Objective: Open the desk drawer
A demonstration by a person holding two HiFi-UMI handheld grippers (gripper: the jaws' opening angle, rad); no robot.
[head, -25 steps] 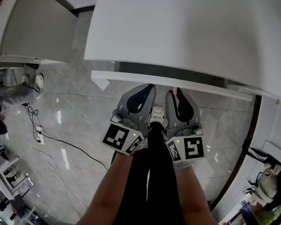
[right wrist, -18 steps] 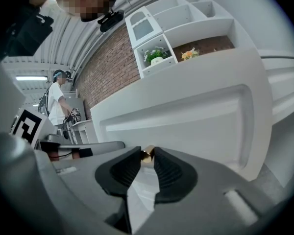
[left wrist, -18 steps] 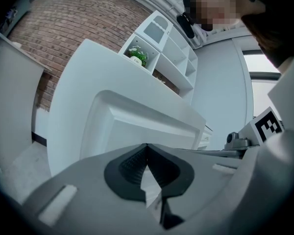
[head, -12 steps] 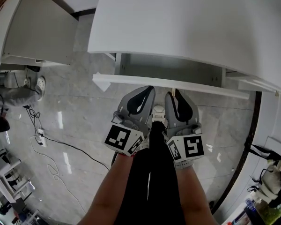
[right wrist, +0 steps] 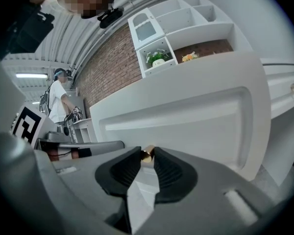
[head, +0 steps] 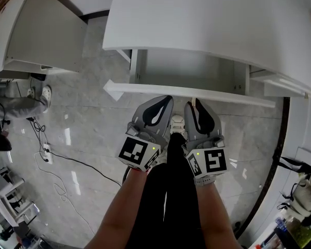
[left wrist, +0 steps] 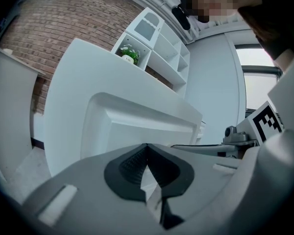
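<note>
Looking down in the head view, the desk drawer (head: 186,69) stands partly pulled out from under the near edge of the white tabletop (head: 212,19). The left tool (head: 167,97) and right tool (head: 192,101) sit side by side at the drawer's front panel, near its middle. In the left gripper view, the left tool's jaws are clenched tip to tip with nothing between them, the white drawer front just ahead. In the right gripper view, the right tool's jaws grasp a small brass knob (right wrist: 147,154) on the drawer front.
</note>
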